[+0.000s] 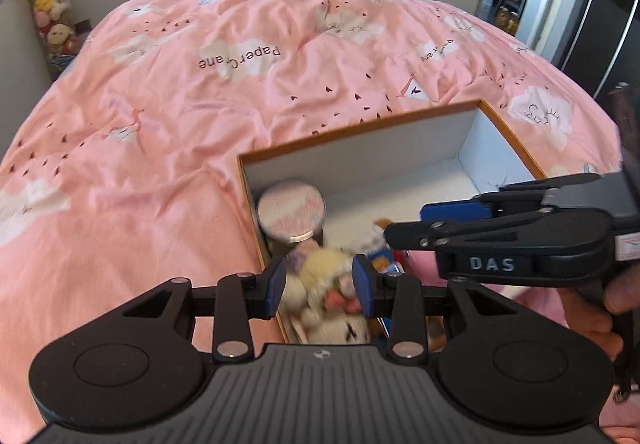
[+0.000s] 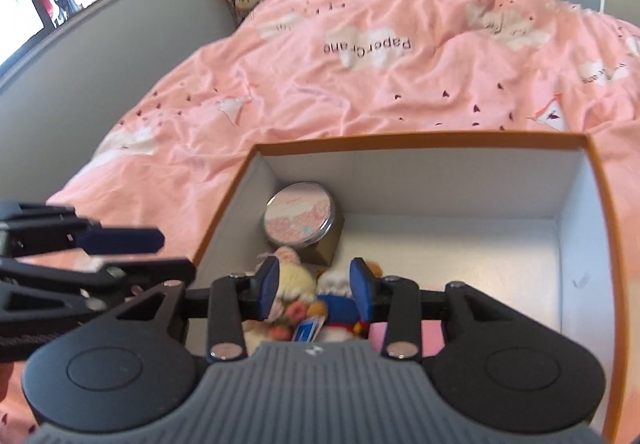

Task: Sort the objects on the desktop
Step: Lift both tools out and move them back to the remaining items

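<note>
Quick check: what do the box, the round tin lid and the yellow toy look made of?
Box: likely cardboard, matte white inside, orange edge, creased corners. Round tin lid: probably metal, shiny rim, printed pink top. Yellow toy: plush or knitted yarn, fuzzy surface; blurred.

An open box (image 2: 440, 142) with an orange rim and white inner walls sat on the bed. In its far left corner stood a round tin (image 2: 298, 214), its pink-and-white patterned lid facing up. Just nearer lay a heap of small soft toys: a cream-yellow plush (image 2: 294, 280) with pink flowers on the left, a white-and-blue plush (image 2: 336, 298) touching it on the right. A flat pink item (image 2: 434, 338) lay at the near edge; the right half was bare
</note>
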Action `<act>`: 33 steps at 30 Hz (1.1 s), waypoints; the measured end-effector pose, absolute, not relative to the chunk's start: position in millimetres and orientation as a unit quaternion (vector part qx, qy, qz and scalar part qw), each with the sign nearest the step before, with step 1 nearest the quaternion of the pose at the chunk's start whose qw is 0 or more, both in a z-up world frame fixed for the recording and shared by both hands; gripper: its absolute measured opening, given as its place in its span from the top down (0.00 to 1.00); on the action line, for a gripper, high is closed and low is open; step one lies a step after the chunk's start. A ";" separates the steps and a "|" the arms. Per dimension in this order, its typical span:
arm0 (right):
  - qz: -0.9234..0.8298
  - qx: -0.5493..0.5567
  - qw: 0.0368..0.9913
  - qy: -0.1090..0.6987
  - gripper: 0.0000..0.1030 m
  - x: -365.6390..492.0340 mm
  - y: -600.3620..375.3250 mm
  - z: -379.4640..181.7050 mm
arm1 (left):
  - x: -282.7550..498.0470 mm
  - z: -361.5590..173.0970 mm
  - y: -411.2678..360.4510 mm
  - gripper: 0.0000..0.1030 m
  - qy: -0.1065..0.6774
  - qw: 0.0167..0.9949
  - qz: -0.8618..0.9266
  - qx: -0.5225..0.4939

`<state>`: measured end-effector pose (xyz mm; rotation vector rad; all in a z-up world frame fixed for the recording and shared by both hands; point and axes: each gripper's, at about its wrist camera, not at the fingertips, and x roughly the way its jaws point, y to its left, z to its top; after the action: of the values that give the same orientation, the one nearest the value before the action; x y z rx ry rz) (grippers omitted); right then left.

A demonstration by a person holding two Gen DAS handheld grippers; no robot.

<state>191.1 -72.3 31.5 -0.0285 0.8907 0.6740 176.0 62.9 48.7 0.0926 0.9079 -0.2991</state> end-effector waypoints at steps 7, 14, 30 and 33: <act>0.280 -0.028 0.887 0.366 0.60 123.5 -98.1 37.8 | 119.0 43.9 48.3 0.59 0.415 0.901 -0.120 0.040; 0.244 -0.035 0.908 0.337 0.60 68.8 -122.3 32.9 | 73.3 25.3 37.0 0.59 0.420 0.901 -0.105 0.017; 0.199 -0.091 0.909 0.355 0.53 47.7 -149.3 -0.3 | 32.5 -4.6 14.0 0.58 0.458 0.885 -0.074 0.037; 0.204 -0.090 0.909 0.353 0.51 47.2 -145.6 1.4 | 33.5 -3.4 19.0 0.58 0.461 0.884 -0.065 0.031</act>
<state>47.2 -145.6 1.4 -0.1860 0.7282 0.4206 33.5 19.0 -3.4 0.0642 0.9602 -0.1350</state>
